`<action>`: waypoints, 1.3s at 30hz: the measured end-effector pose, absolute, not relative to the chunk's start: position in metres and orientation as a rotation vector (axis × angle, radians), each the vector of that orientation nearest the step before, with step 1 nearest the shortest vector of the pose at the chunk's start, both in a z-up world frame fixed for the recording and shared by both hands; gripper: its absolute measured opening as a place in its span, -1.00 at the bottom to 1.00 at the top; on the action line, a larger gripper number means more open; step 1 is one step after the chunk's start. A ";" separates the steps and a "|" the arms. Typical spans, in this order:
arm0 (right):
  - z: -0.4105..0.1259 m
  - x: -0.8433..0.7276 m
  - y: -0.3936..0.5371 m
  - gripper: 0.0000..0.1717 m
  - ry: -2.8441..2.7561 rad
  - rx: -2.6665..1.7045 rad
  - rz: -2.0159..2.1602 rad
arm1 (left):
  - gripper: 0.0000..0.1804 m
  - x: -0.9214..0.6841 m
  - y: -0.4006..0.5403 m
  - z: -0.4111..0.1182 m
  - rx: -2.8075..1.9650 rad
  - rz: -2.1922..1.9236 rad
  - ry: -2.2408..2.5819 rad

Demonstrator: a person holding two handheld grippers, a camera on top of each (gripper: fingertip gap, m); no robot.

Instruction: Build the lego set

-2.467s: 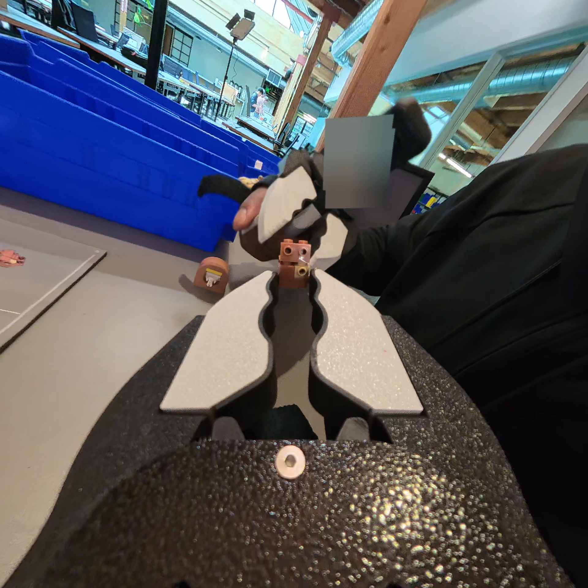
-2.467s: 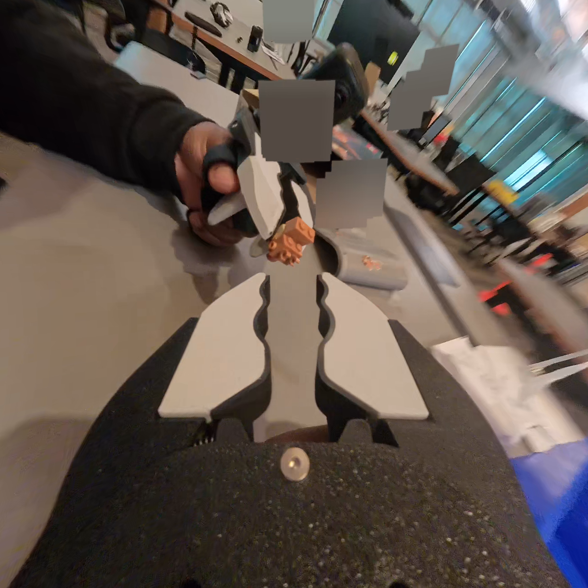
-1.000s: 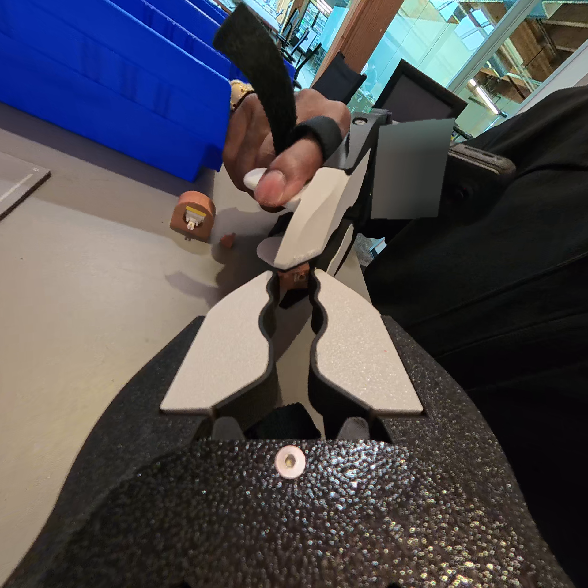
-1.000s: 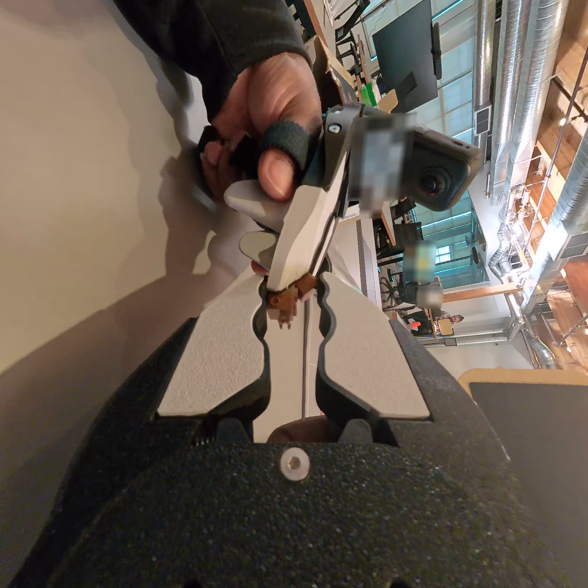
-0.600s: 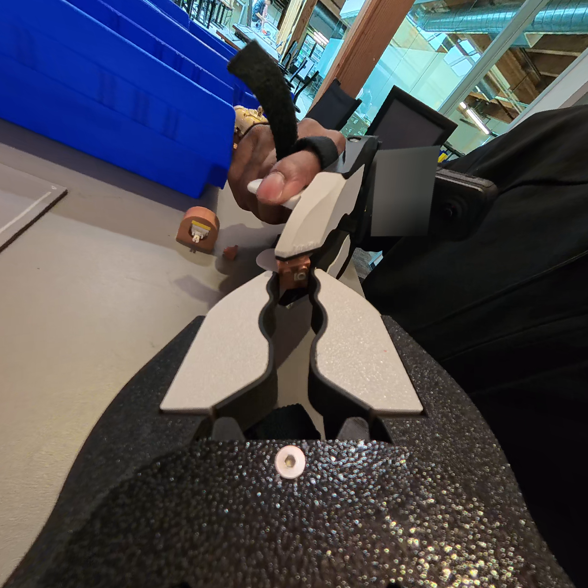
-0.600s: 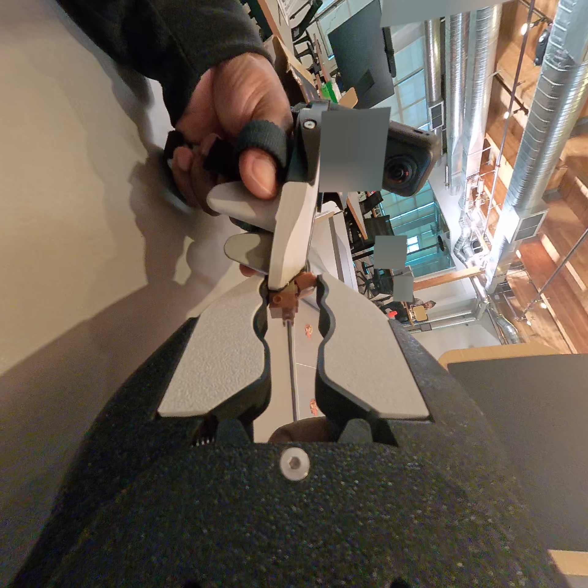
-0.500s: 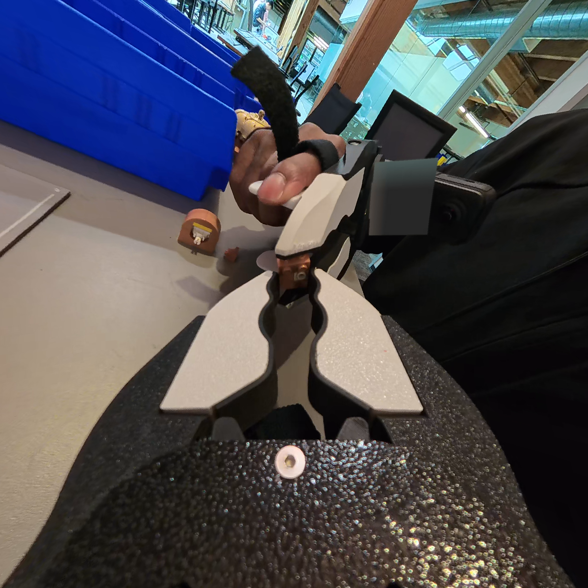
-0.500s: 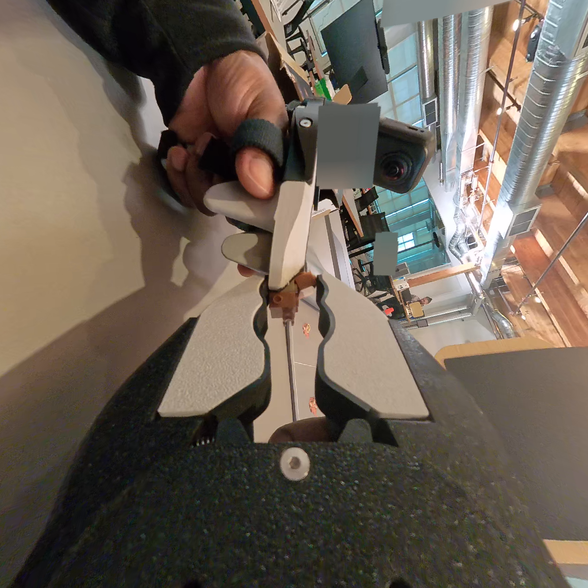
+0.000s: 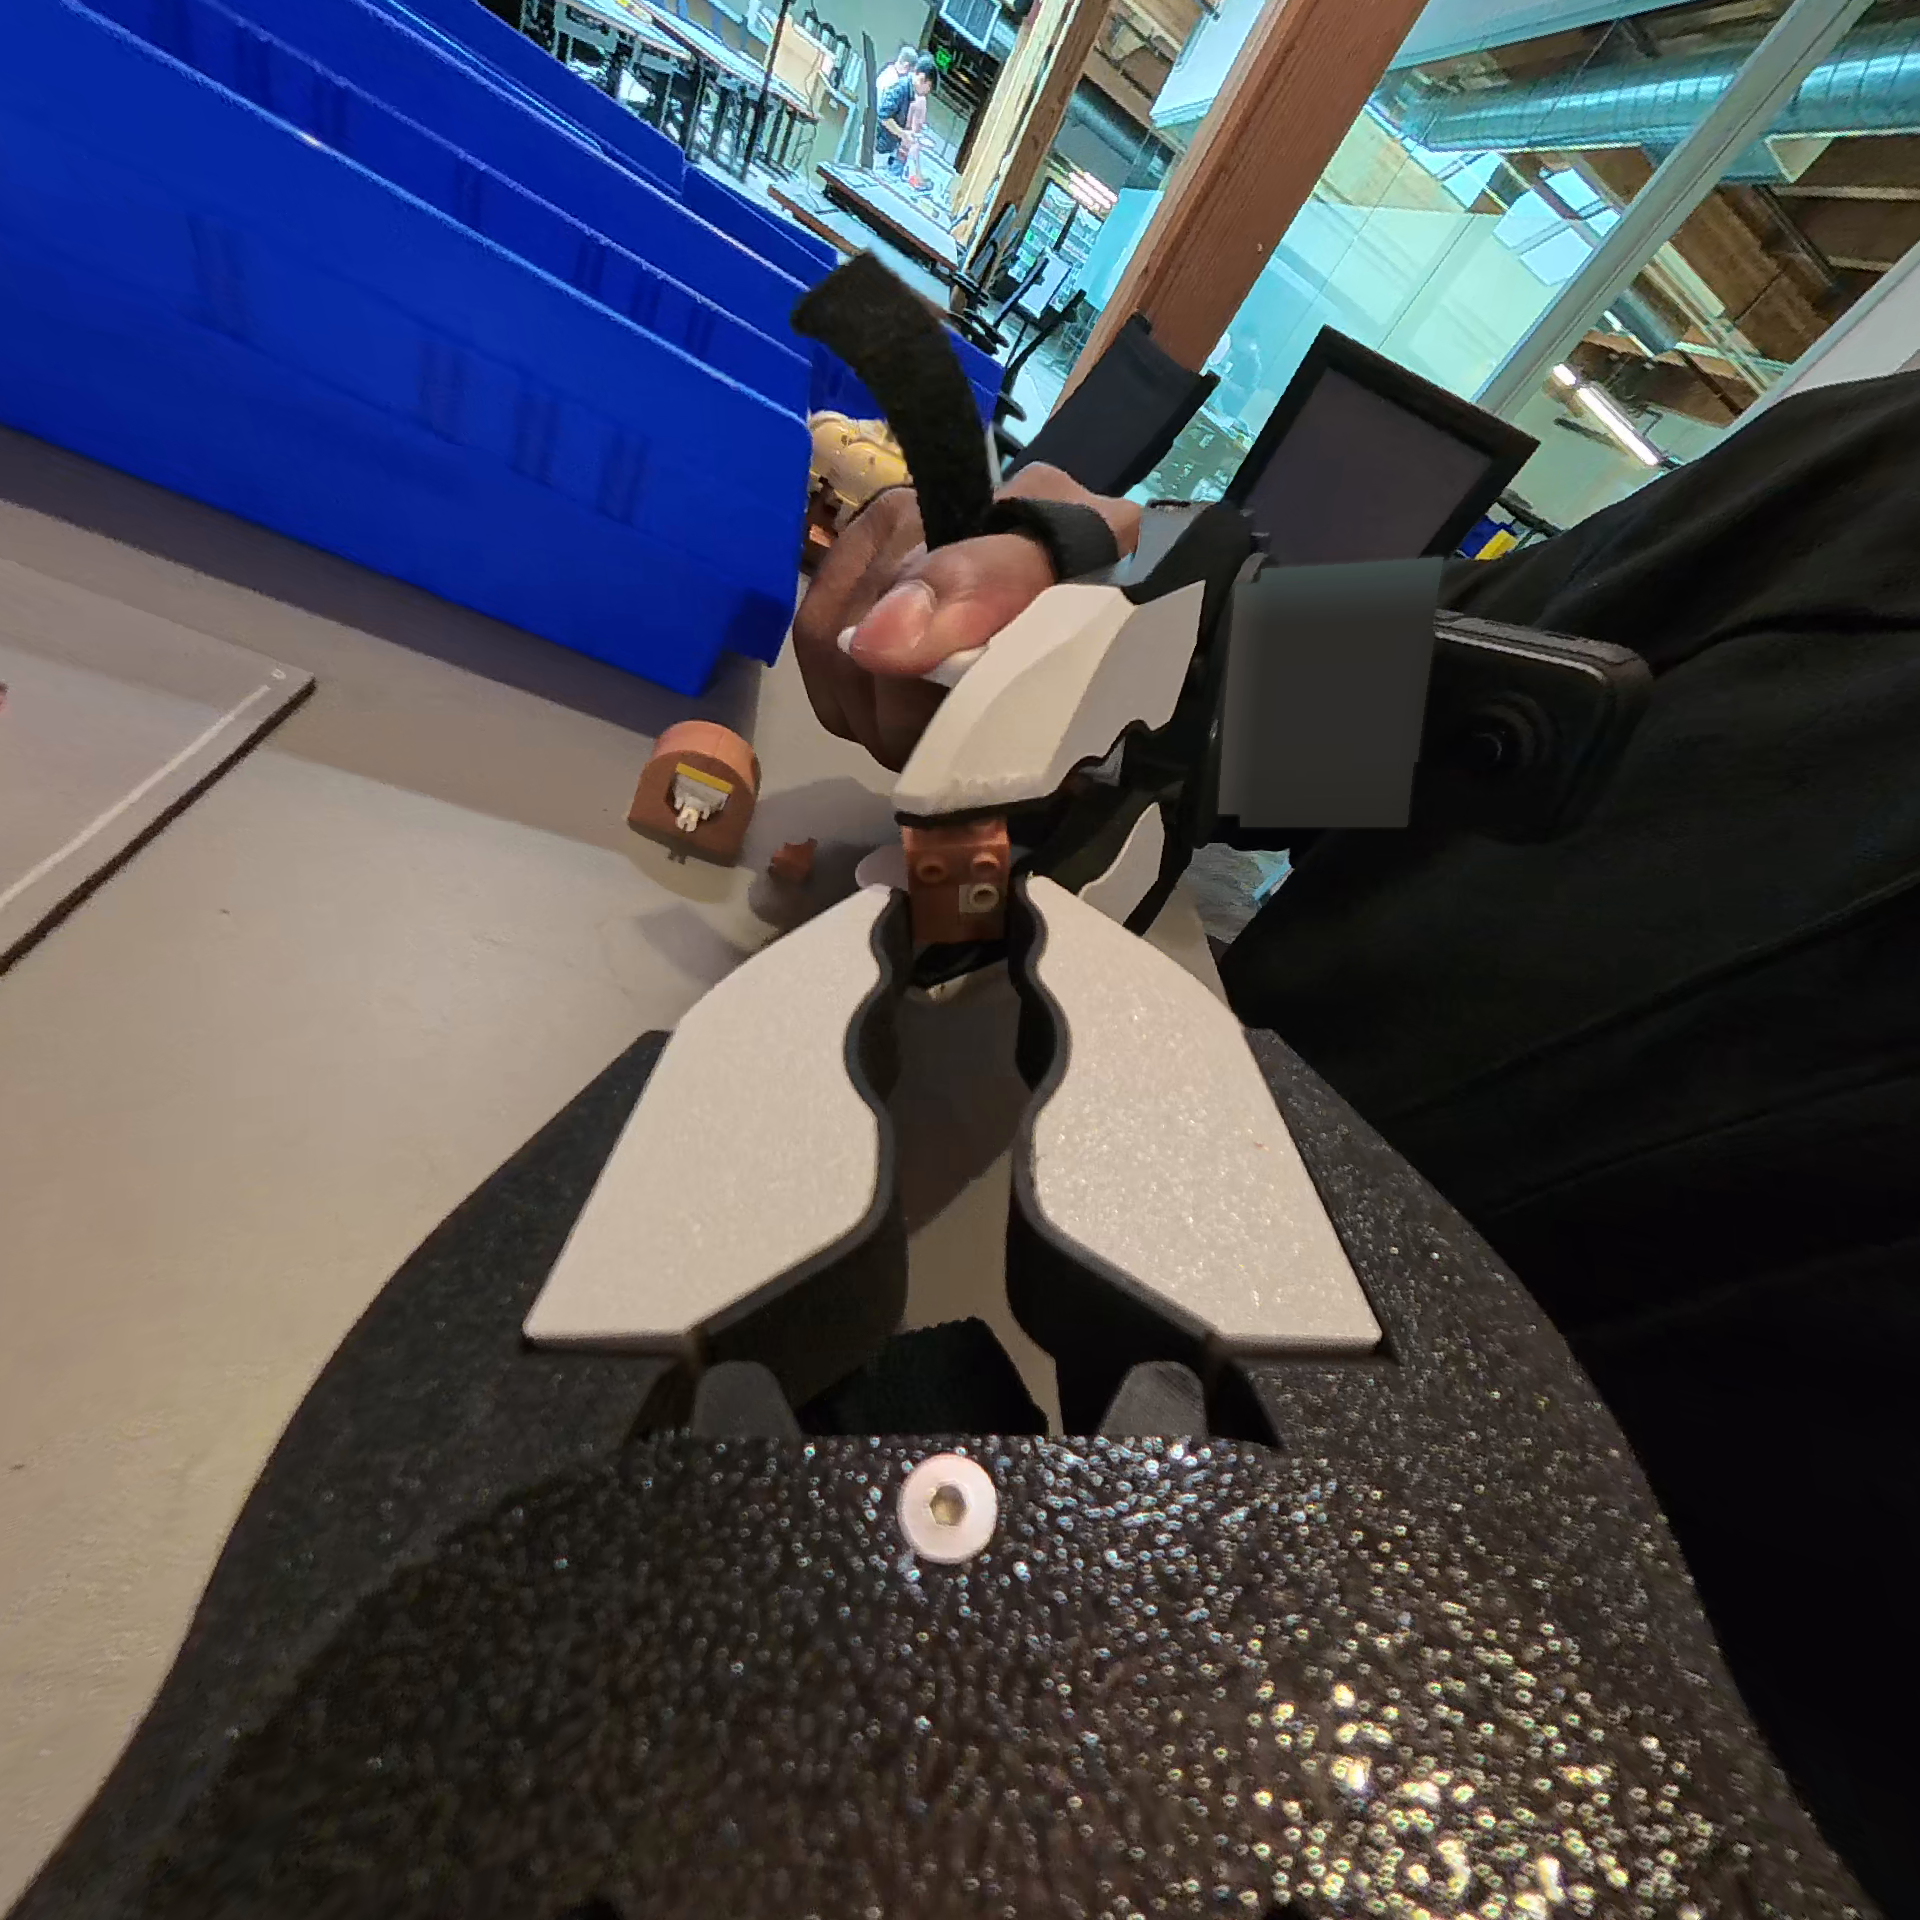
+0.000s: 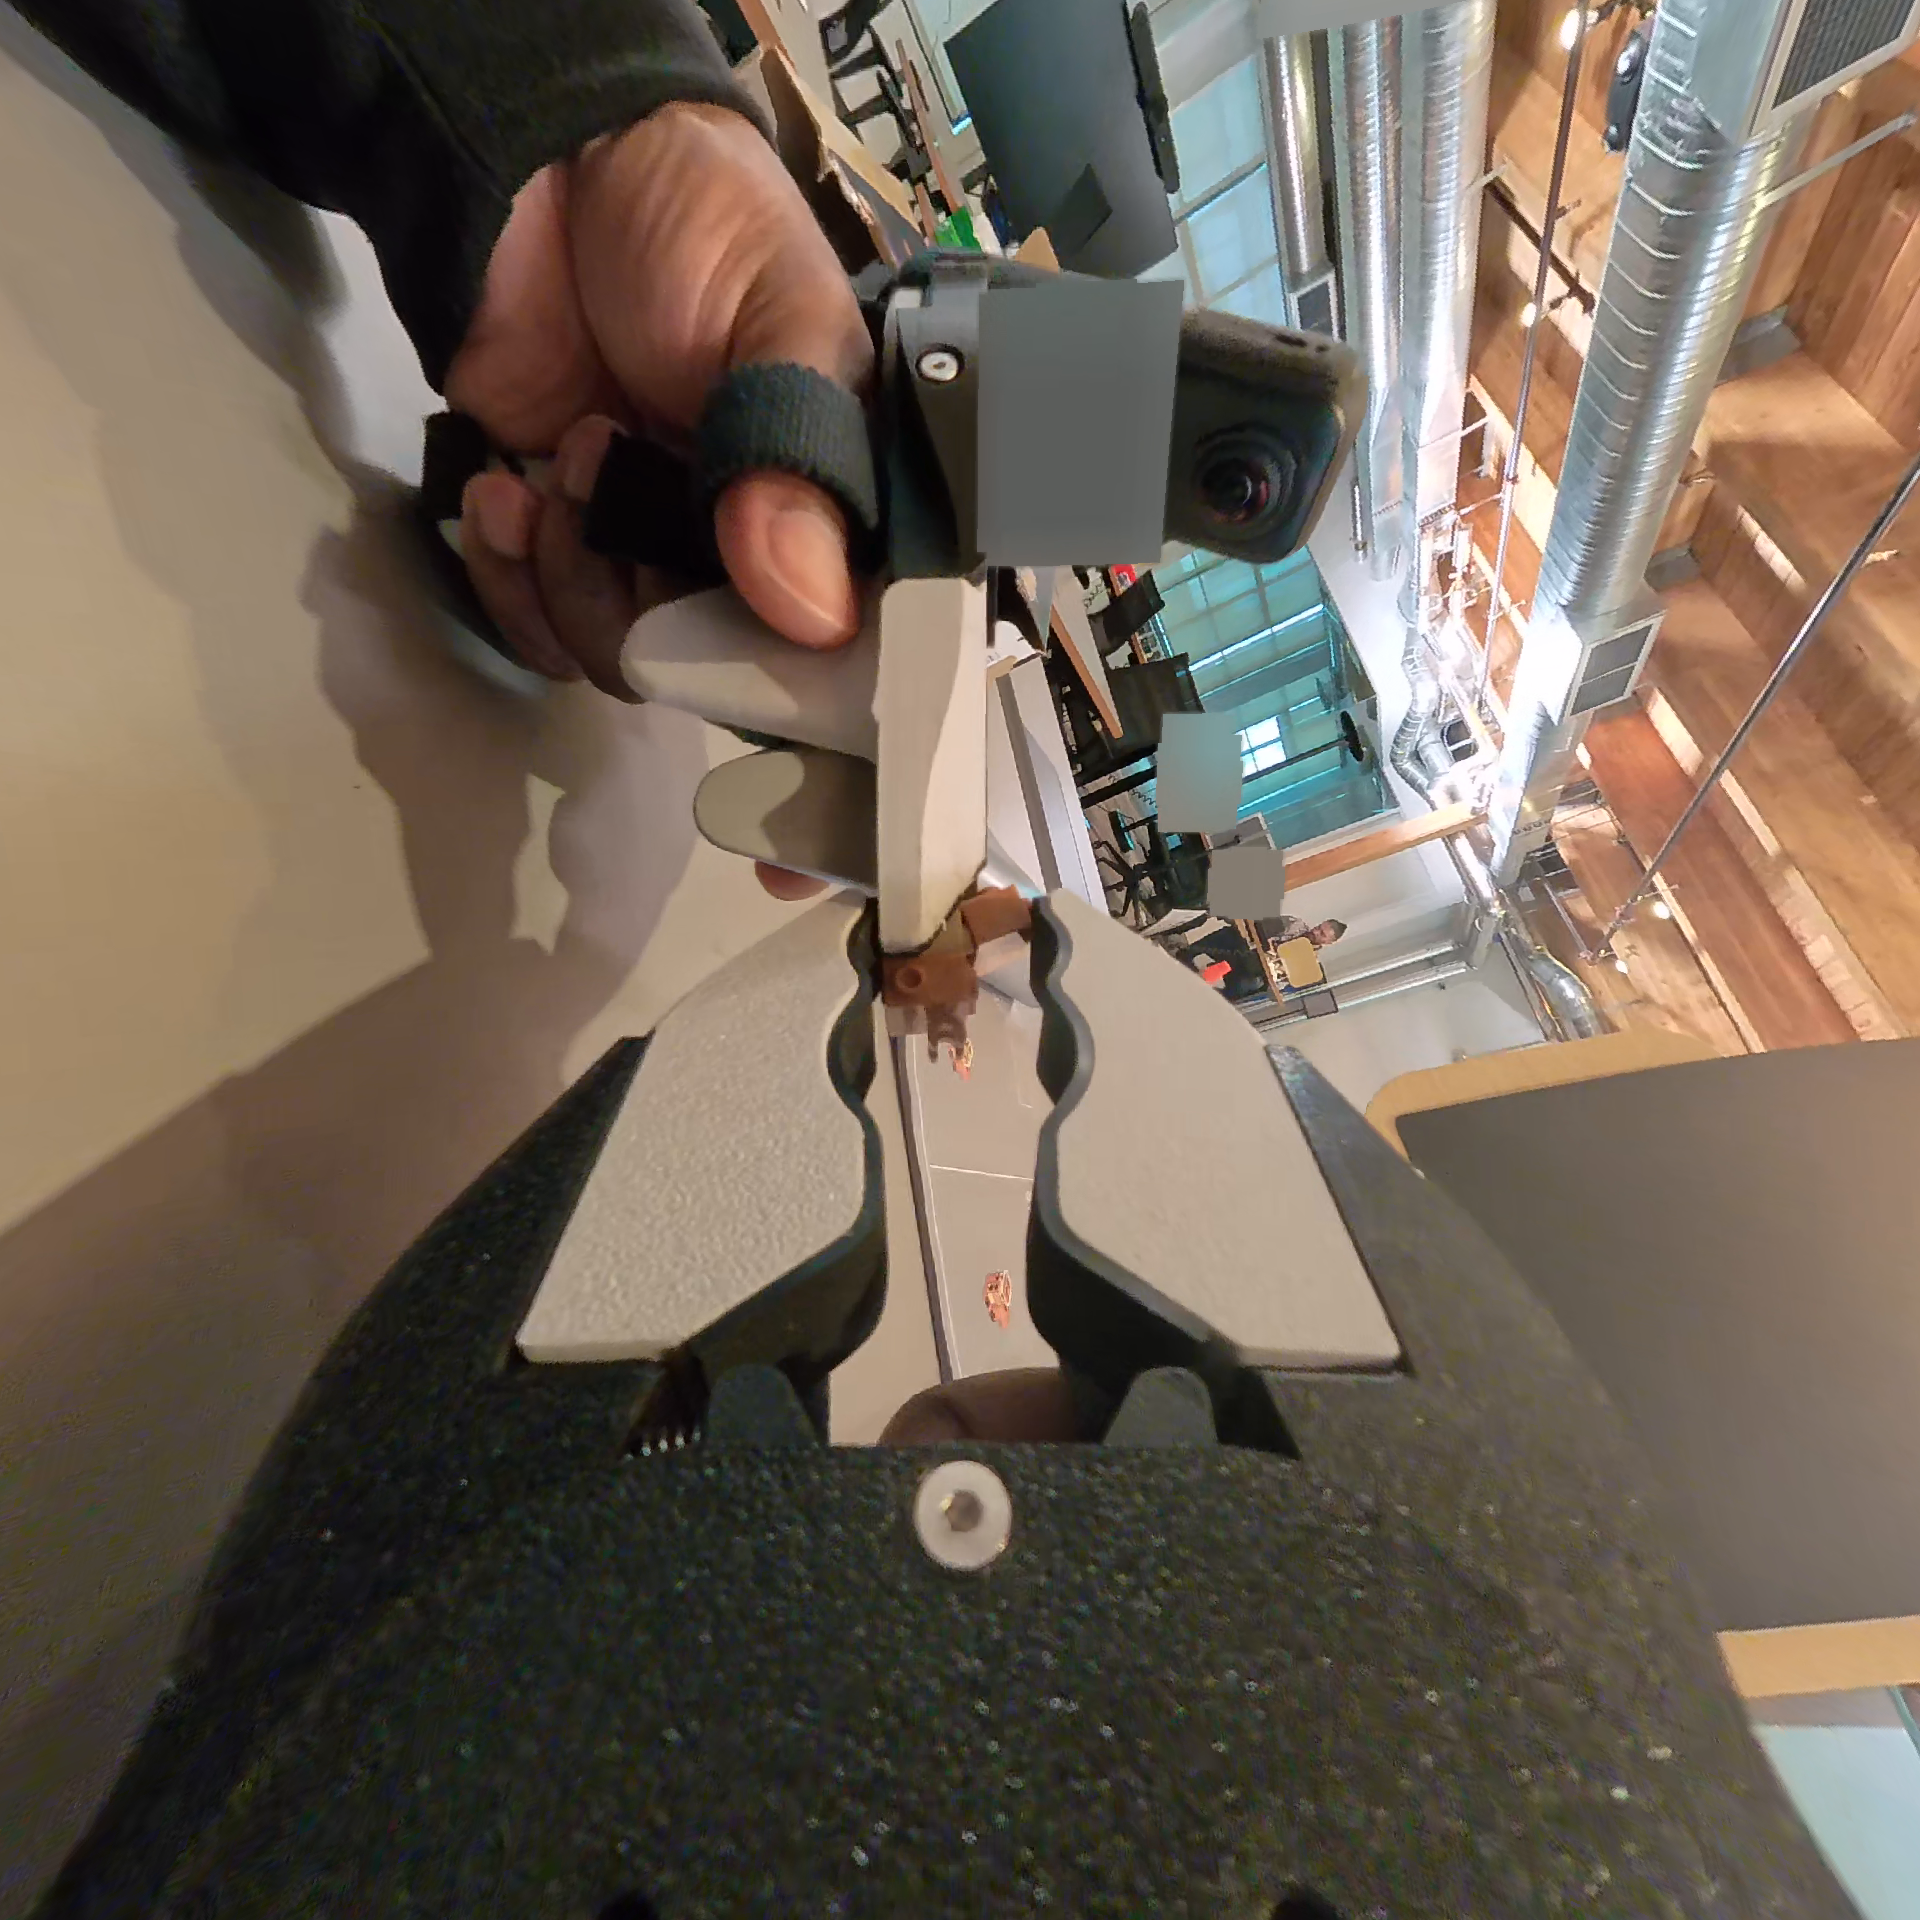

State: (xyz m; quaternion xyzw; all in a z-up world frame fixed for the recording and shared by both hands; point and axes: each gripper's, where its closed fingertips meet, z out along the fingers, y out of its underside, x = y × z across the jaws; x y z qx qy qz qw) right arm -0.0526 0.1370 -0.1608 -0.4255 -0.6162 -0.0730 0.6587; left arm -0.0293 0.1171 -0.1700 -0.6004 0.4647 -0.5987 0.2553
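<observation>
A small brown brick assembly (image 9: pixel 956 883) with round studs and a grey stud sits between my left gripper's (image 9: pixel 956 920) fingertips, and both pads press on its sides. My right gripper (image 10: pixel 951 940) meets it crosswise. It is shut on the same brown assembly (image 10: pixel 930 977), which spans from pad to pad. In the left wrist view one right finger (image 9: pixel 1029 727) lies flat on top of the assembly. In the right wrist view a left finger (image 10: pixel 930 769) comes down from above onto it. Both grippers hold it above the grey table (image 9: pixel 312 1039).
A brown rounded block with a yellow and white insert (image 9: pixel 694 792) and a tiny brown piece (image 9: pixel 792 860) lie on the table beyond the grippers. Blue bins (image 9: pixel 416 312) stand at the back left. A grey mat (image 9: pixel 104 769) lies at the left; small brown pieces (image 10: pixel 997 1299) lie on it. A person's black-clad body (image 9: pixel 1610 1039) fills the right. Only a small space, under 4 cm, lies between the two pairs of fingers.
My right gripper, open and apart from the assembly 2.5 s ago, came onto it and closed on it. Since then both grippers have turned a little while holding it together.
</observation>
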 end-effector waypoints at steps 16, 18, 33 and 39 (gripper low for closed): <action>-0.153 -0.050 0.141 -0.69 -1.318 -0.996 -0.167 | -0.81 -0.028 0.121 -0.162 -1.593 -1.594 1.211; -0.152 -0.049 0.142 -0.69 -1.309 -1.010 -0.144 | -0.81 -0.028 0.121 -0.161 -1.588 -1.601 1.201; -0.151 -0.048 0.146 -0.69 -1.256 -1.052 -0.119 | -0.80 -0.026 0.127 -0.159 -1.582 -1.644 1.121; -0.148 -0.047 0.147 -0.68 -1.227 -1.043 -0.135 | -0.81 -0.026 0.127 -0.156 -1.560 -1.662 1.104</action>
